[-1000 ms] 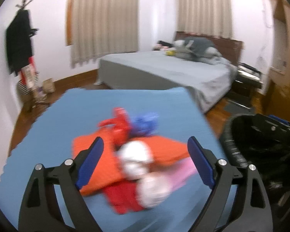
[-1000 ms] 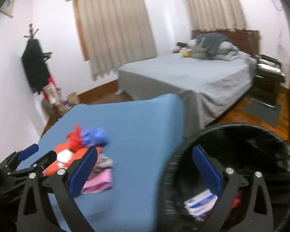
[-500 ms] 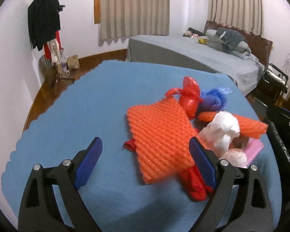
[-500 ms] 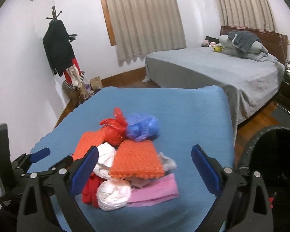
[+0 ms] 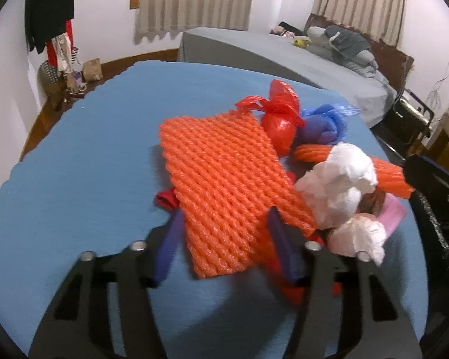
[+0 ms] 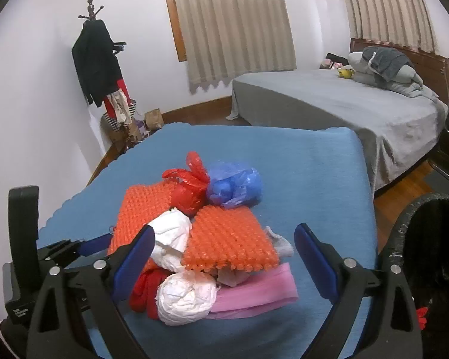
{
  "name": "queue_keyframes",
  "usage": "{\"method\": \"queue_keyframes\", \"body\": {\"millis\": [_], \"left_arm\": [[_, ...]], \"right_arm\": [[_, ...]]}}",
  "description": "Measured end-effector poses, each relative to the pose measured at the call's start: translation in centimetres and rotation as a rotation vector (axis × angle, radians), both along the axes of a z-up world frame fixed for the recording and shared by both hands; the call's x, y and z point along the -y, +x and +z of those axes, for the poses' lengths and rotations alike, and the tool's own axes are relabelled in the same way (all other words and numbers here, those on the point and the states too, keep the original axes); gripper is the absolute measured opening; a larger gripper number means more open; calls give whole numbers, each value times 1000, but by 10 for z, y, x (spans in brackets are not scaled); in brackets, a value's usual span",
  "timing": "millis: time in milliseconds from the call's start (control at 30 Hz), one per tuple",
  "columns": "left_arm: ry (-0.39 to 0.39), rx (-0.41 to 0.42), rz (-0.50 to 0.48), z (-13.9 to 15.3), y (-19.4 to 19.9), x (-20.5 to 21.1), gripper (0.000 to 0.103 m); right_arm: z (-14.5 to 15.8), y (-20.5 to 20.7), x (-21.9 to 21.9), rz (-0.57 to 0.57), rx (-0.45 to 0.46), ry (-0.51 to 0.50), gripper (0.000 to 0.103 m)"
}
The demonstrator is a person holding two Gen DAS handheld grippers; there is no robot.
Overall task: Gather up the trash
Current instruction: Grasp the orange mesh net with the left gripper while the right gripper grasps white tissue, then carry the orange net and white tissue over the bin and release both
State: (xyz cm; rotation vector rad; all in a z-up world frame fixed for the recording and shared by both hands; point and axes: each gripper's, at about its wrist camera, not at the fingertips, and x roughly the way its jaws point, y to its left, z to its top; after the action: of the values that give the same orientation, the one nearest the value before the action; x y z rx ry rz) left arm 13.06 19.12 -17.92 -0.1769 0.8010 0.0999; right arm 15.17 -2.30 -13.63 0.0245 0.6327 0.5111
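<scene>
Blue tabletop (image 5: 83, 155) carries trash near its right edge. Left gripper (image 5: 224, 239) pinches the orange net (image 5: 221, 176); right gripper (image 6: 224, 257) spread. Lifting may scatter the tissues (image 5: 341, 185).

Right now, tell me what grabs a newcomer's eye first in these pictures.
The bright pile of trash mid-table: a large orange foam net lying between the left tongs, with white paper wads and red and blue bags beside it. At the right table edge stands a black bin, near the open right tongs.

Grey bed (image 6: 359, 110) with piled pillows (image 6: 383, 68) by curtained windows (image 6: 233, 27); coat stand (image 6: 97, 59) with dark jacket in the corner.
</scene>
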Motion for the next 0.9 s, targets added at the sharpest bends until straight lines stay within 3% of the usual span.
{"method": "queue_keyframes", "body": {"millis": [33, 200, 600, 900], "left_arm": [[1, 7, -3, 1, 0, 0, 39], [-11, 40, -8, 6, -4, 1, 20], [25, 119, 32, 40, -27, -3, 18], [38, 122, 72, 42, -31, -13, 18]], "right_arm": [[0, 0, -1, 2, 0, -1, 91], [3, -1, -4, 11, 6, 5, 90], [0, -2, -35, 87, -3, 7, 74], [-18, 2, -57, 121, -49, -42, 51]]}}
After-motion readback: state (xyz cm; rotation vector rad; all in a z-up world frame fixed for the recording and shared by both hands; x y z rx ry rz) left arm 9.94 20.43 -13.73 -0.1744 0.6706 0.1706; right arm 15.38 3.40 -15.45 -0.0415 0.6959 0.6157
